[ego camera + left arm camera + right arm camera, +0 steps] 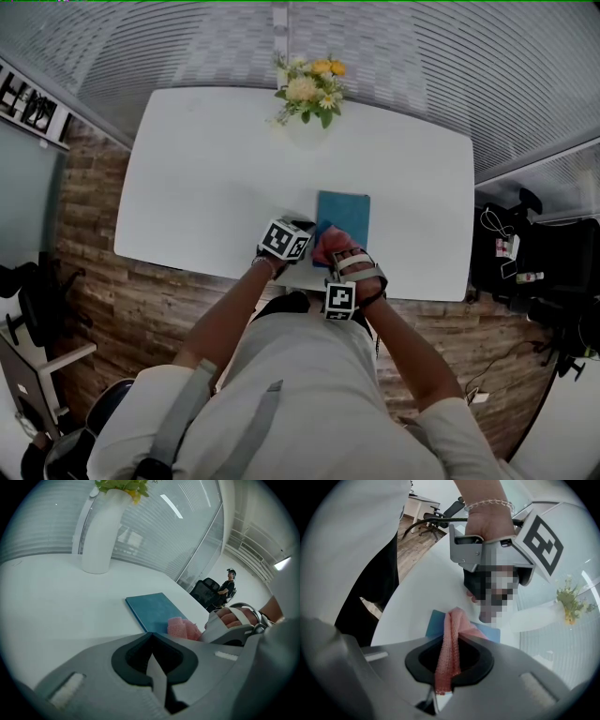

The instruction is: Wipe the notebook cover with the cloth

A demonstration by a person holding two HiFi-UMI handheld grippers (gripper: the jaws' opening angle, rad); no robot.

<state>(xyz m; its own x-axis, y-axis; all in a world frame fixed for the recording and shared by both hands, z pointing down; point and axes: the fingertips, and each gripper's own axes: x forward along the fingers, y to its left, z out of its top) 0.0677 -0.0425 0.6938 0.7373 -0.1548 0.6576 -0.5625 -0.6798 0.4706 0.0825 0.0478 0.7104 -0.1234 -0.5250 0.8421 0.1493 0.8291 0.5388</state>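
Cloth [451, 639] pinched in right gripper [446, 681], jaws clamped on pink knit fold; free end bunched at near end of notebook [344, 212]. Left gripper [153, 660] closed on nothing, just beside notebook's near left corner. Suggest: flatten cloth, long strokes away from body, pin corner with left. Thin smooth blue cover likely to skate on glossy white table [206, 178].

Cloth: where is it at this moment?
The pink cloth is clamped in the right tool, at the near edge of the blue notebook, just right of the left tool in the head view.
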